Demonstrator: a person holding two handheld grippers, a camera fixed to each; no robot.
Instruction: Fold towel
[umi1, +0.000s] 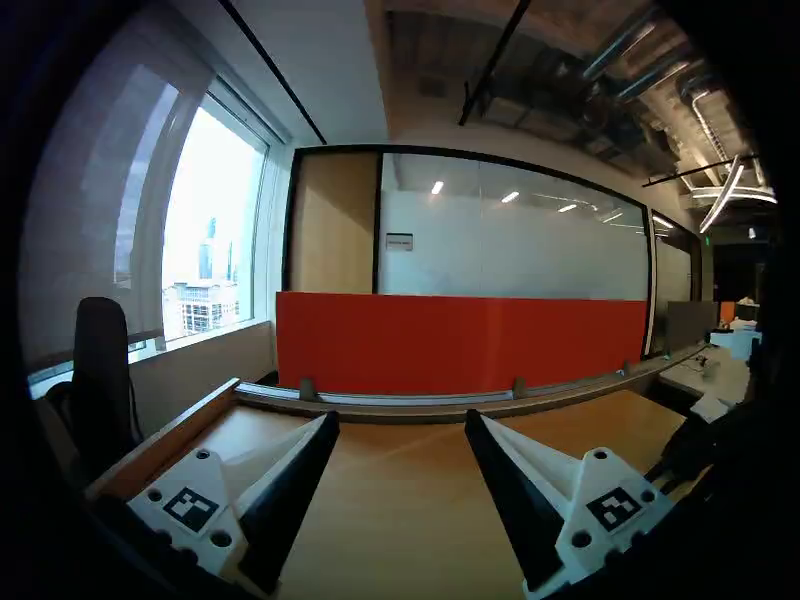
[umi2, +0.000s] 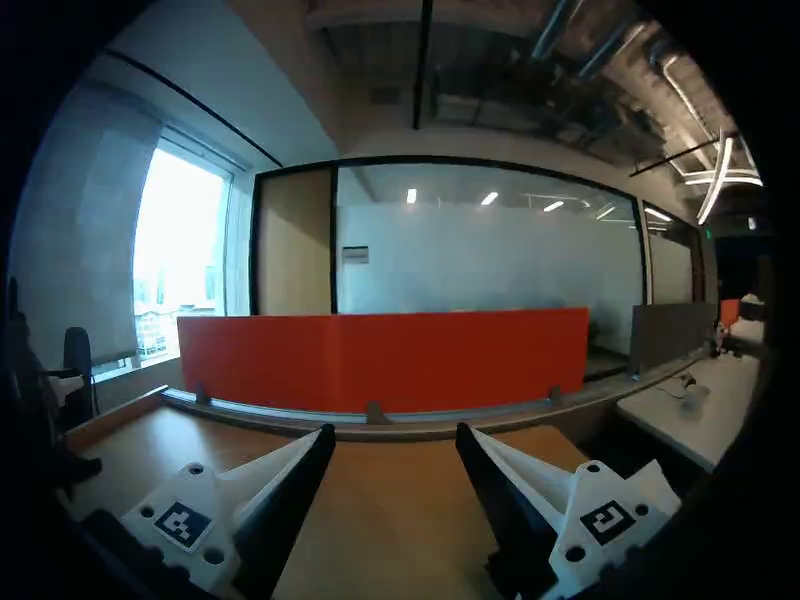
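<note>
In the left gripper view my left gripper stands open above a wooden desk, with nothing between its black-and-white fingers. My right gripper in the right gripper view is open as well, held level over the same kind of wooden desk with an empty gap between its fingers. Both look straight ahead at an orange divider panel along the desk's far edge.
The orange divider rises behind the desk, with a frosted glass wall beyond it. A window is at the left, beside a black chair back. A white desk extends at the right.
</note>
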